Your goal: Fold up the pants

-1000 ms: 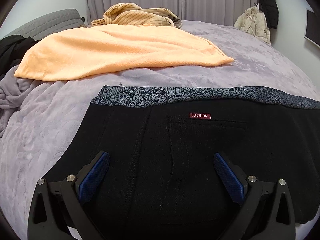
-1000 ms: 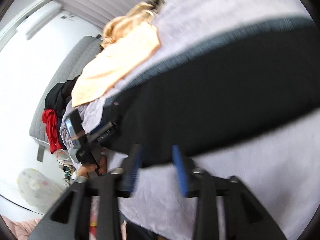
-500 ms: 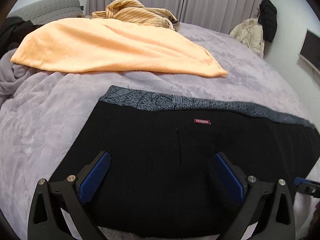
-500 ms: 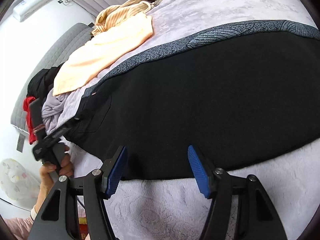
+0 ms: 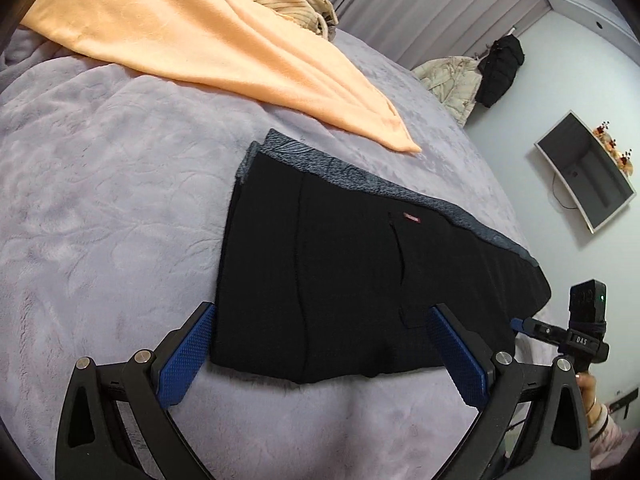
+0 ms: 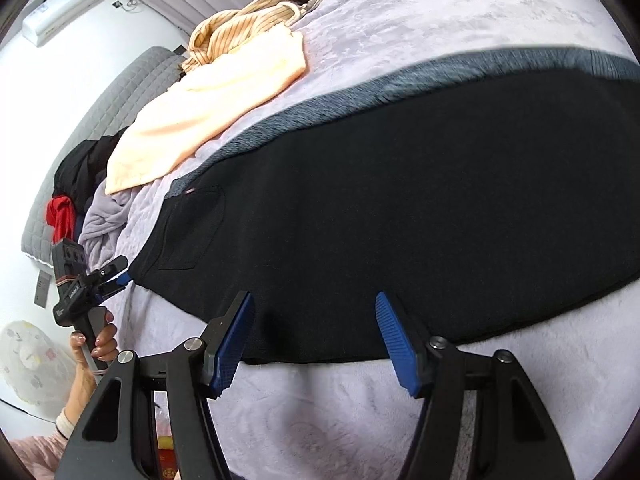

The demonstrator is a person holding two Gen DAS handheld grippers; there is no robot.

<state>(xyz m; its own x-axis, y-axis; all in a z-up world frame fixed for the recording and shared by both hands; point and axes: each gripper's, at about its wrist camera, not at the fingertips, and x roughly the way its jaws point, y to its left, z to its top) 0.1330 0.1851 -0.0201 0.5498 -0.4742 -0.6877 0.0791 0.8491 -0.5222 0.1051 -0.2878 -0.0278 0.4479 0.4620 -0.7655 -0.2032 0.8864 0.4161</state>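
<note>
The black pants point(image 5: 340, 280) lie flat on the lilac bed point(image 5: 100, 200), grey waistband on the far edge, the near edge just short of both tools. The left gripper point(image 5: 320, 356) tilts down over the pants' near corner, jaws spread wide, blue pads either side of the cloth with nothing between them. The right gripper point(image 6: 316, 336) tips down at the near hem further along, jaws also wide and gripping nothing. From the right wrist view, the left hand point(image 6: 98, 340) wraps its handle off the bed's edge, pink sleeve point(image 6: 32, 452) below. An orange towel point(image 5: 208, 40) sprawls beyond the waistband.
</note>
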